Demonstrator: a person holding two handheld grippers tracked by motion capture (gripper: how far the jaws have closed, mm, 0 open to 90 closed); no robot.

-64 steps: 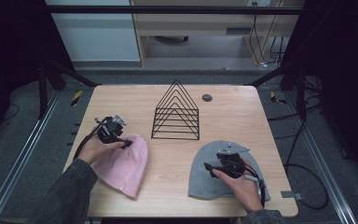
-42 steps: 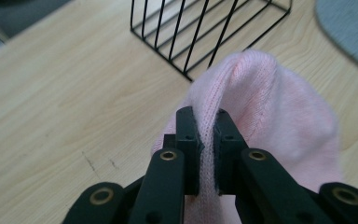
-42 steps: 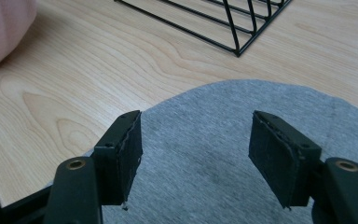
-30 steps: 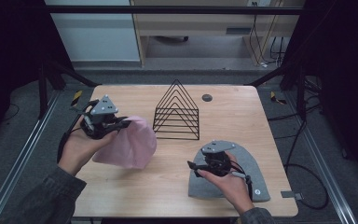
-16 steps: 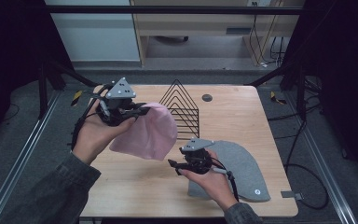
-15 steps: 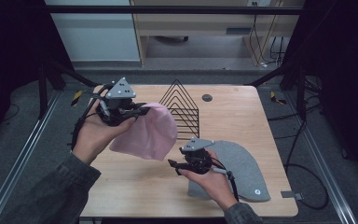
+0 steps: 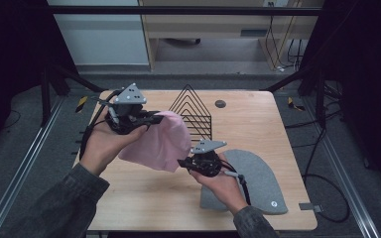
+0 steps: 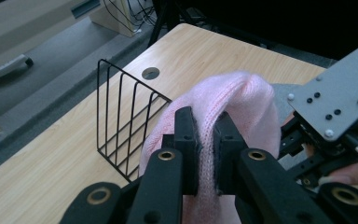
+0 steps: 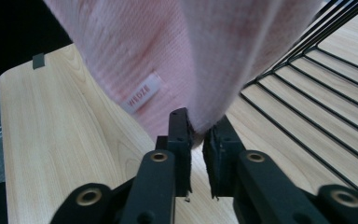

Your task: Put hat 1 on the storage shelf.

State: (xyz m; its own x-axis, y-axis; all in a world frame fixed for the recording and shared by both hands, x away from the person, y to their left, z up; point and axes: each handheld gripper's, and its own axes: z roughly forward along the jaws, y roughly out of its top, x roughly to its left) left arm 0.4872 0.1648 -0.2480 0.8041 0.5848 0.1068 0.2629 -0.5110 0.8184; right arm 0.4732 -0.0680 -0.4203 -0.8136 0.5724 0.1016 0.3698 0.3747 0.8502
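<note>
Above the pale wooden table (image 7: 144, 203), a soft pink knitted hat (image 7: 161, 139) hangs clear of the surface, stretched between two hand-held grippers. At its upper left edge the left gripper (image 7: 151, 118) has its black jaws clamped tight on a fold of the knit; in the left gripper view the ribbed pink fabric is squeezed between the two pads (image 8: 186, 140) and bulges up beyond them. At the hat's lower right corner the right gripper (image 7: 182, 163) has just been closing its jaws, and in the right gripper view they now pinch the bottom tip of the pink hat (image 9: 200, 126), with a small white woven label (image 9: 143, 92) showing on the cloth just above. Behind the hat stands a black wire rack of triangular dividers (image 7: 196, 106), upright on the table and partly hidden by the pink knit. A flat grey felt hat (image 7: 253, 181) lies on the table at the right, under the wrist of the person's right hand (image 7: 223, 181). The person's left hand (image 7: 106, 144) wraps the left gripper's body, its grey sleeve (image 7: 54, 208) coming in from the lower left. A small round dark hole (image 7: 220, 103) sits near the table's far edge.
</note>
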